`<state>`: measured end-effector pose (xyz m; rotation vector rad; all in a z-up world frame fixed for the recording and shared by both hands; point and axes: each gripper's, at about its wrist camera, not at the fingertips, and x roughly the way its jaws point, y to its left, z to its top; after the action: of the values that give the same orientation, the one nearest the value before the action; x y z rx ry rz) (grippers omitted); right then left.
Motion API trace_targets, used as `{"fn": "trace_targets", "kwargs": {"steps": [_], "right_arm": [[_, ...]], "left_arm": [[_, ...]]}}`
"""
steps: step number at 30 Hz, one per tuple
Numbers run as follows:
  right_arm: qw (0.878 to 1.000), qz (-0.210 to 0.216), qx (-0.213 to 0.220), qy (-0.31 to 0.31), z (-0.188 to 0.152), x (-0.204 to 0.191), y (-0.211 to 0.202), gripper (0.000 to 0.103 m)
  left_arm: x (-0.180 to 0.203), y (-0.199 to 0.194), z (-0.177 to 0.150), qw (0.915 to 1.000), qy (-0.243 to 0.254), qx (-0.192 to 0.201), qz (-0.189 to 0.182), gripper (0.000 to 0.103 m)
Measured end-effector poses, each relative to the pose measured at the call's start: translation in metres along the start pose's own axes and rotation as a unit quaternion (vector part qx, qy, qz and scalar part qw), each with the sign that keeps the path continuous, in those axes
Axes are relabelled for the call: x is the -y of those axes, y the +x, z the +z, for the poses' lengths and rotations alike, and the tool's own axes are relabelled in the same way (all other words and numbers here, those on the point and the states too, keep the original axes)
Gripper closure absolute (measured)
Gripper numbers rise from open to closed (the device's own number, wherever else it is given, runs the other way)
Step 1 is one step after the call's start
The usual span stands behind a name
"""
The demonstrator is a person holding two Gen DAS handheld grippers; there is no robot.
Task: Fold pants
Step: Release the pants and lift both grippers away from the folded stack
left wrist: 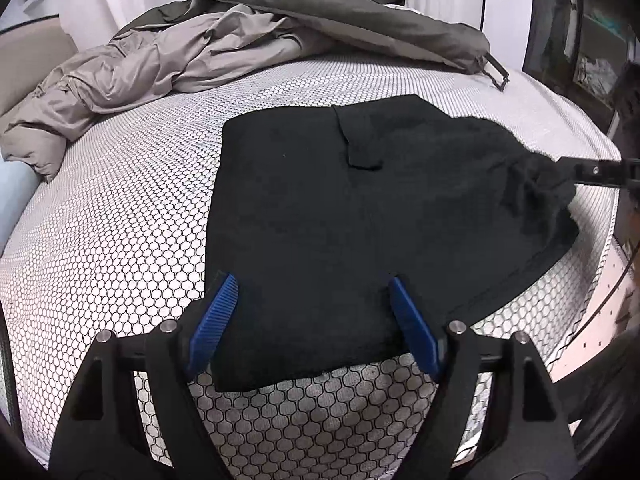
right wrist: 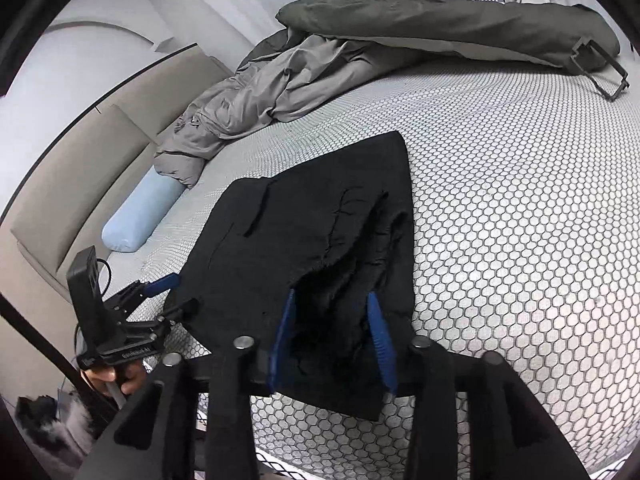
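While the left claw (left wrist: 312,294) gapes, right view shows bunched pants (right wrist: 320,248).

Both fisheye views are evenly and softly lit, with no hard shadows. Straight lines bow strongly toward the edges, and the corners fall to black vignette. The black pants (left wrist: 360,216) read as a nearly featureless dark mass, folds barely showing. The honeycomb-patterned bed cover (left wrist: 132,208) looks bright, slightly washed out. The right edge of the left wrist view is smeared and blurred.
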<state>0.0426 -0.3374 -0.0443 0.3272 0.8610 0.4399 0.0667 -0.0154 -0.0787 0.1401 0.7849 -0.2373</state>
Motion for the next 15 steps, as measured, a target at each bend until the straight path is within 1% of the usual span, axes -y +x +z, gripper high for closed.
{"fn": "trace_targets", "kwargs": {"steps": [1,3,5,6,8,9,10,12,13,14,15], "right_arm": [[1.0,0.002,-0.01,-0.002,0.0,-0.002,0.007,0.057],[0.999,-0.012,-0.031,-0.017,0.0,-0.009,0.022,0.057],[0.997,-0.05,-0.056,-0.031,-0.004,-0.005,0.03,0.056],[0.996,-0.056,-0.063,-0.023,-0.003,0.001,0.031,0.056],[0.996,-0.072,-0.054,0.002,-0.004,0.014,0.017,0.056],[0.996,-0.073,-0.041,0.012,-0.003,0.023,0.006,0.056],[0.998,-0.062,-0.026,0.023,-0.002,0.027,-0.002,0.056],[0.999,-0.021,0.001,0.045,0.001,0.031,-0.012,0.055],[0.999,-0.003,0.008,0.052,0.002,0.03,-0.013,0.053],[0.998,0.012,0.014,0.059,0.003,0.029,-0.013,0.048],[0.997,0.026,0.018,0.064,0.004,0.027,-0.011,0.044]], "left_arm": [[-0.001,0.001,0.0,1.0,0.001,0.0,-0.002,0.024],[-0.002,0.004,-0.001,1.0,0.0,-0.004,-0.002,0.023],[-0.005,0.005,-0.001,1.0,0.0,-0.008,-0.004,0.021],[-0.006,0.005,-0.002,0.9999,0.002,-0.01,-0.006,0.021],[-0.013,0.002,-0.002,0.9999,0.0,-0.011,-0.012,0.021],[-0.016,-0.001,-0.001,0.9998,-0.006,-0.01,-0.019,0.021],[-0.021,-0.004,-0.001,0.9996,-0.014,-0.007,-0.025,0.021],[-0.033,-0.009,0.001,0.9986,-0.039,-0.001,-0.035,0.021],[-0.04,-0.01,0.002,0.9977,-0.057,0.0,-0.037,0.021],[-0.046,-0.009,0.002,0.9965,-0.074,0.0,-0.039,0.021],[-0.055,-0.006,0.002,0.994,-0.101,-0.004,-0.043,0.021]]}}
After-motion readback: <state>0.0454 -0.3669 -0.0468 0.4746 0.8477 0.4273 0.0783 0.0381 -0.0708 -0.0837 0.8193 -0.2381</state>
